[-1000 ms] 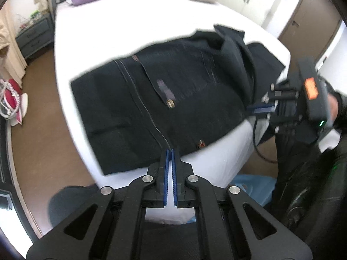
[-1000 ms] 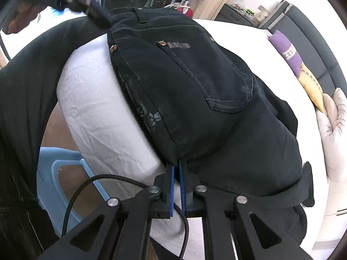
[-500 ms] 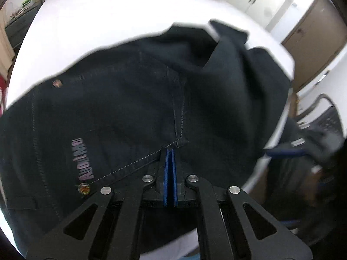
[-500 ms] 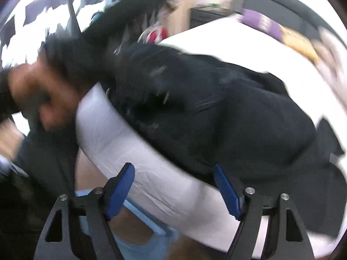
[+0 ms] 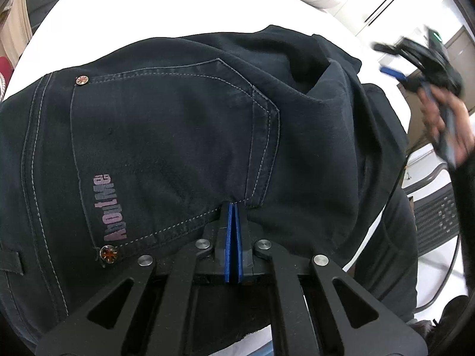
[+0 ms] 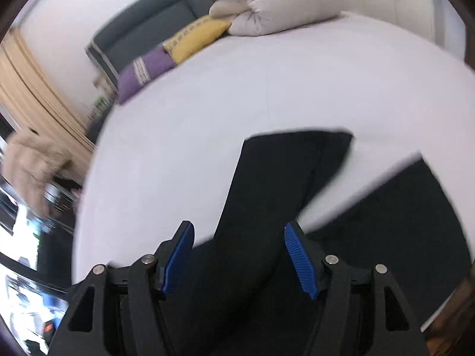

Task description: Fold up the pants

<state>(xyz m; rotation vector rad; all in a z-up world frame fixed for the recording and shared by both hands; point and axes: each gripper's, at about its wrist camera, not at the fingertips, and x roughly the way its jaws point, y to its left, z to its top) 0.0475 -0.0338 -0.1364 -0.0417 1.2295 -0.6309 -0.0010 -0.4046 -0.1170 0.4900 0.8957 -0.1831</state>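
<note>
On my left, the left tool [image 5: 233,207] is pinched tight on a fold of the black pants [image 5: 178,136], just under the corner of the back pocket [image 5: 166,148]. The pants lie spread on the white bed [image 6: 237,103], the folded leg reaching across the sheet. To the right, my right tool [image 6: 237,255] hangs over that leg with nothing gripped, its jaws wide and closing slightly.
</note>
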